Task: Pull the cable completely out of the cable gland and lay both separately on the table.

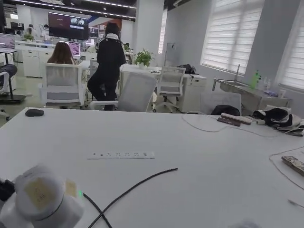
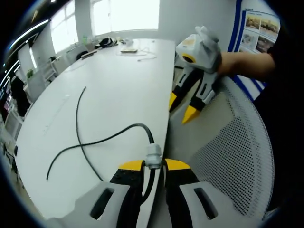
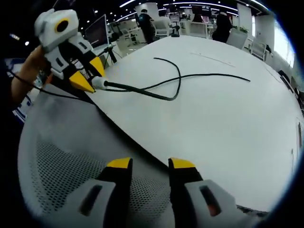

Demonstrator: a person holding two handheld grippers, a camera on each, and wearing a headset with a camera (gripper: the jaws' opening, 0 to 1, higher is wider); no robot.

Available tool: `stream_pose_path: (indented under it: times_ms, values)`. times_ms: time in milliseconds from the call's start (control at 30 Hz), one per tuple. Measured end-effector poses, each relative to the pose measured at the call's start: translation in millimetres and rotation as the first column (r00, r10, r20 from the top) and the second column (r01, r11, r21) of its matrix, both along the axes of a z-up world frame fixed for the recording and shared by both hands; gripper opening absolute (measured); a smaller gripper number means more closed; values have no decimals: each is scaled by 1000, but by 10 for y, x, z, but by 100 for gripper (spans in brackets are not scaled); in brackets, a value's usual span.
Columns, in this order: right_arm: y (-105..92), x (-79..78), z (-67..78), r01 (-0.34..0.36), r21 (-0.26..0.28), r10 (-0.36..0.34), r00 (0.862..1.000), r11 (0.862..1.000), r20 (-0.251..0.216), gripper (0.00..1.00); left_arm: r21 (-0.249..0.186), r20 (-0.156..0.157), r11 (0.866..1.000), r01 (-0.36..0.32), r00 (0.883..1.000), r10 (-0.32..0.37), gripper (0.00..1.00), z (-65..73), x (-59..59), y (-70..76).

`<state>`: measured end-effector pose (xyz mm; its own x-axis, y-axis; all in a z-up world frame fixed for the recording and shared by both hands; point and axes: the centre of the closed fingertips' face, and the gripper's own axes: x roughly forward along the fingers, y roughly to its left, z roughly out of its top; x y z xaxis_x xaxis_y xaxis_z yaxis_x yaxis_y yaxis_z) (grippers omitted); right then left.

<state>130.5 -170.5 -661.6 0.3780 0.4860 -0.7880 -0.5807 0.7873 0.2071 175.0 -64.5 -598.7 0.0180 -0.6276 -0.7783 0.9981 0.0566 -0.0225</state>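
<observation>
"What sits in the cable gland (image 2: 153,156)?"

"The cable (image 2: 95,142) runs through it. My left gripper (image 2: 153,165) has its jaws pinched on the gland, right at the edge of the table (image 2: 123,80)."

"Which way does the cable lie?"

"From the gland it runs away from me across the table, curving and crossing itself once. My right gripper (image 3: 150,164) has its jaws parted and empty, over a mesh chair back (image 3: 61,161)."

Opposed gripper views, head above; shared table (image 2: 118,71)
</observation>
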Motion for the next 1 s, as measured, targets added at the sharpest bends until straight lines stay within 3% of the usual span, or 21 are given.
stream_pose_path:
  times_ms: [100,167,233,300,400,433,467,533,567,633,800,1000]
  values:
    - [117,95,204,-80,26,79,996,996,42,32,-5,14,1000,8,1000,-8,17,86,-31,44]
    - [243,214,422,-140,59,134,987,988,90,31,-12,24,1000,7,1000,-7,17,140,-45,65]
    - [422,327,667,-222,93,207,967,971,150,32,-7,38,1000,18,999,-18,17,170,-74,94]
    - [637,394,891,-322,129,295,936,938,193,31,-2,62,1000,25,998,-25,17,205,-94,127]
    - [948,435,1090,-471,155,434,873,868,223,30,-8,80,999,40,996,-39,17,266,-140,160]
    - [1017,427,1112,-504,161,467,857,848,219,29,-13,87,999,47,995,-46,17,284,-153,160]
    - [1121,405,1126,-545,176,509,834,820,212,30,-19,100,998,57,993,-55,17,308,-164,159]
    - [1223,370,1109,-589,192,560,807,785,187,30,-17,108,998,63,992,-60,17,325,-177,169]
    - [1268,336,1076,-623,196,600,782,758,165,30,-13,121,997,72,990,-70,17,331,-180,174]
    - [1299,294,1013,-662,187,649,749,725,134,30,-5,135,997,83,987,-81,17,335,-189,182]
    - [1297,301,884,-681,158,677,731,715,85,28,-3,144,996,88,986,-87,17,317,-196,180]
    - [1285,200,829,-717,151,719,694,681,50,22,-8,157,994,107,982,-105,17,316,-234,141]
